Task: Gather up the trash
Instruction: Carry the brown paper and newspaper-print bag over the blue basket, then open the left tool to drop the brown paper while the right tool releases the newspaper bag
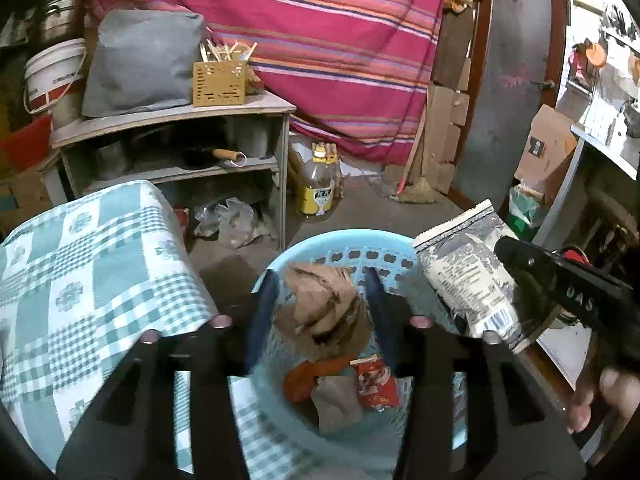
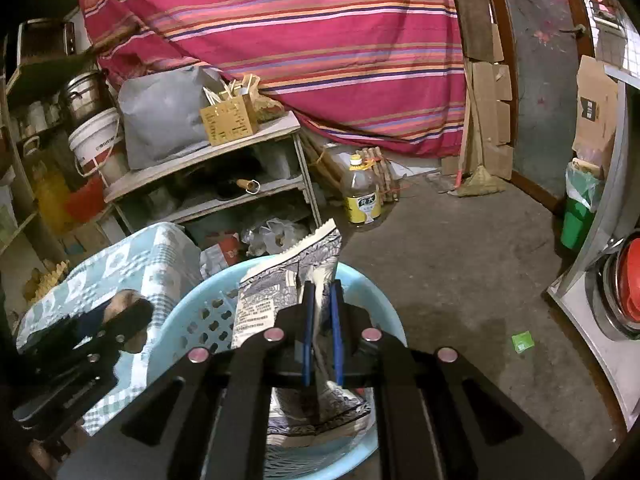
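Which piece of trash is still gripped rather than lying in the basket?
The blue-white printed packet, pinched by the right hand-held gripper above the blue basket; the rest lie loose inside.

Brown paper (image 1: 324, 304) above blue basket (image 1: 352, 248)

A round light-blue plastic basket (image 1: 360, 258) with a perforated wall stands against a table draped in a green-and-white checked cloth, which lies at its nine o'clock side. Inside it, a crumpled brown paper bag (image 1: 324, 300) hangs above the other trash, and whether anything touches it the view does not settle. On the basket floor lie an orange wrapper (image 1: 308, 376), a small red packet (image 1: 376, 384) at its three o'clock, and a flat brown scrap (image 1: 336, 404) at six o'clock. A crinkled white-and-blue printed pouch (image 2: 288, 284), with a serrated top edge and a barcode, stands upright over the basket's rim at three o'clock, pinched mid-body.
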The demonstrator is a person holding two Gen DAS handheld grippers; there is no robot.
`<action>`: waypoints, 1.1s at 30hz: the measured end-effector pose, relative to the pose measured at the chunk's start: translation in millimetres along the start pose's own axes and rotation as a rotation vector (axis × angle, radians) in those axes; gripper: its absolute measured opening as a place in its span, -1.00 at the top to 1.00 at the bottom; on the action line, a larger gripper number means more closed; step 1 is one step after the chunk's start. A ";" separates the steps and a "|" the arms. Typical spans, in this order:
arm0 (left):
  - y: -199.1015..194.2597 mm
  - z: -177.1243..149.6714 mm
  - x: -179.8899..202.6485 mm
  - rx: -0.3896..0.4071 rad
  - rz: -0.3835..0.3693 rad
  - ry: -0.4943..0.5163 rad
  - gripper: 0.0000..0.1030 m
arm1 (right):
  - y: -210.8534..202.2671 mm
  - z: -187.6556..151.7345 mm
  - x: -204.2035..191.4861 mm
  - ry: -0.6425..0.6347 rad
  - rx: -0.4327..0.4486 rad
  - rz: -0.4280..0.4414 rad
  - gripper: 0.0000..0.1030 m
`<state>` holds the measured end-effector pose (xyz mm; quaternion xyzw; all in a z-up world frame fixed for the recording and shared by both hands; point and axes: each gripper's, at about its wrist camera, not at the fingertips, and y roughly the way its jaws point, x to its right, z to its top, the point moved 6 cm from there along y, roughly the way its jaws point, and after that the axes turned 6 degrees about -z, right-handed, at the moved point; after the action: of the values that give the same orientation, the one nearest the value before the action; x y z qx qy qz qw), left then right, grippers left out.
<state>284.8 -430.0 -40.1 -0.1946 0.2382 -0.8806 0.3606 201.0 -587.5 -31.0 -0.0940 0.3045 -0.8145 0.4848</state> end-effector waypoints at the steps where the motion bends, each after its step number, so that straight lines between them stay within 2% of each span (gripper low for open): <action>1: 2.0 1.6 0.4 0.001 0.007 0.002 -0.20 | 0.8 -0.3 -0.7 -0.001 -0.001 0.000 0.84; 4: -0.6 5.1 0.4 0.008 0.018 0.007 -0.31 | 3.9 -0.2 -0.6 0.006 -0.007 0.003 0.84; 6: -7.5 8.1 -3.1 0.023 0.030 -0.004 -0.54 | 5.3 -1.4 -1.5 0.003 -0.010 0.001 0.84; 9: -22.8 12.6 -14.0 0.056 0.061 -0.014 -0.69 | 7.0 -3.2 -6.0 -0.011 -0.015 -0.008 0.84; 12: -43.7 15.8 -28.4 0.088 0.103 -0.017 -0.79 | 9.3 -3.8 -11.9 -0.019 -0.019 -0.005 0.84; 20: -103.5 21.2 -73.6 0.152 0.196 -0.051 -0.89 | 19.0 -2.6 -33.7 -0.032 -0.007 -0.008 0.77; 21: -112.2 20.9 -81.7 0.158 0.209 -0.059 -0.89 | 21.1 -2.7 -36.3 -0.035 -0.005 -0.019 0.66; 22: -120.9 20.2 -90.2 0.162 0.223 -0.066 -0.89 | 23.3 -3.4 -38.0 -0.033 -0.003 -0.035 0.44; 23: -126.1 19.6 -94.8 0.164 0.231 -0.069 -0.89 | 24.7 -4.4 -38.7 -0.029 -0.002 -0.049 -0.19; 24: -135.1 17.2 -102.8 0.168 0.247 -0.073 -0.89 | 25.5 -5.5 -39.4 -0.023 0.004 -0.062 -0.41; 28: -166.5 3.4 -132.4 0.173 0.308 -0.084 -0.89 | 20.9 -7.2 -51.4 -0.041 0.011 -0.083 -0.43; 33: -204.7 -23.3 -176.7 0.171 0.390 -0.116 -0.89 | -2.1 -9.1 -75.2 -0.082 0.043 -0.066 -0.67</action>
<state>279.1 -166.7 25.4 -0.1638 0.1749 -0.7985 0.5523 234.0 -519.4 -26.3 -0.1267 0.2637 -0.8318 0.4717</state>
